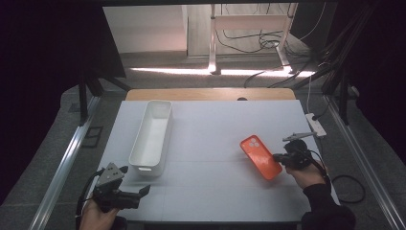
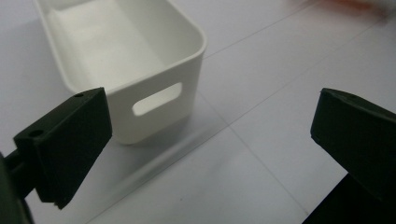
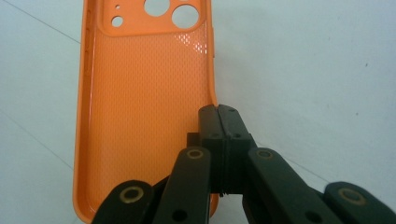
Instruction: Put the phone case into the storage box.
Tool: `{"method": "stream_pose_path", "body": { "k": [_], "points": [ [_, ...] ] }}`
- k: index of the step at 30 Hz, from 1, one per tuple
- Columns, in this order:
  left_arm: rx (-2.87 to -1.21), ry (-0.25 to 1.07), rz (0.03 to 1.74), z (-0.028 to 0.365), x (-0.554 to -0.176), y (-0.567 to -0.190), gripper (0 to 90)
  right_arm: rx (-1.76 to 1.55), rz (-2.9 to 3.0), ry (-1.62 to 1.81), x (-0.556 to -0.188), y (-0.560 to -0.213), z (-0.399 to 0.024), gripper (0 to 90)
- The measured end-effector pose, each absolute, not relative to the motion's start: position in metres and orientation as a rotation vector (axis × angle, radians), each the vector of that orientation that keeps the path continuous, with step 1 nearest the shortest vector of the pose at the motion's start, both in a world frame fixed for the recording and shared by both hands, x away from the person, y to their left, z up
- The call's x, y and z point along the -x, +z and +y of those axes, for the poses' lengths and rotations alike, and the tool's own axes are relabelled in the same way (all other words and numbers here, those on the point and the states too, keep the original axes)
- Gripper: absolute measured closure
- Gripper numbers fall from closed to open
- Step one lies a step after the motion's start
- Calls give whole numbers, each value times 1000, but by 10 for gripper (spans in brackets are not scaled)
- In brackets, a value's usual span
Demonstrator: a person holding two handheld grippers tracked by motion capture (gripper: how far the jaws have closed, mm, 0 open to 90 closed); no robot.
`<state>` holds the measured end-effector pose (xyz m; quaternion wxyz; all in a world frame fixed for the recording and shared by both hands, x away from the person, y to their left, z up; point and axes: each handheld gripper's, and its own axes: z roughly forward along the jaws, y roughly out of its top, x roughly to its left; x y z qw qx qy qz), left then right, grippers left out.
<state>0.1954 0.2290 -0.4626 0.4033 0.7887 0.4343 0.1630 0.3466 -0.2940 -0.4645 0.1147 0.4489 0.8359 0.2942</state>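
Pinching the long edge of an orange phone case, the right gripper had its jaws pressed together, the case's thin side wall caught between them. In the right gripper view the case lay hollow side up on the white table, its camera cut-outs at the 12 o'clock end and its textured inner face plain to see. From the high view the same case sat at about 4 o'clock from the table's centre, slanting with its camera end toward 11 o'clock, and the right gripper met it at its 3 o'clock edge, held by a hand in a dark sleeve.

The left gripper hovered near the table's 7 o'clock corner, just off the near end of a long white bin, not touching it. Its jaws stood wide apart with nothing between them; in the left gripper view they framed bare table, with the bin at 11 o'clock showing an empty inside and an oval handle slot in its end wall. A blurred orange smear at 1 o'clock of that view was probably the case.

The bin ran lengthwise from 6 toward 12 o'clock along the table's left half, well apart from the case. A white power strip lay on the table's 3 o'clock edge.
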Motion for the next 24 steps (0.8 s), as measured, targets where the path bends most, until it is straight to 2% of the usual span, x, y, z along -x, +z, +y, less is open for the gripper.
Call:
{"method": "stream_pose_path", "body": {
  "k": [16, 24],
  "points": [
    [-1996, 424, 970, 195, -214, -450, 0, -1237, 2396, 980, -337, -448, -288, 897],
    [-1992, 369, 948, 176, -228, -451, 0, -1216, 2369, 1030, -331, -441, -286, 896]
  ]
}}
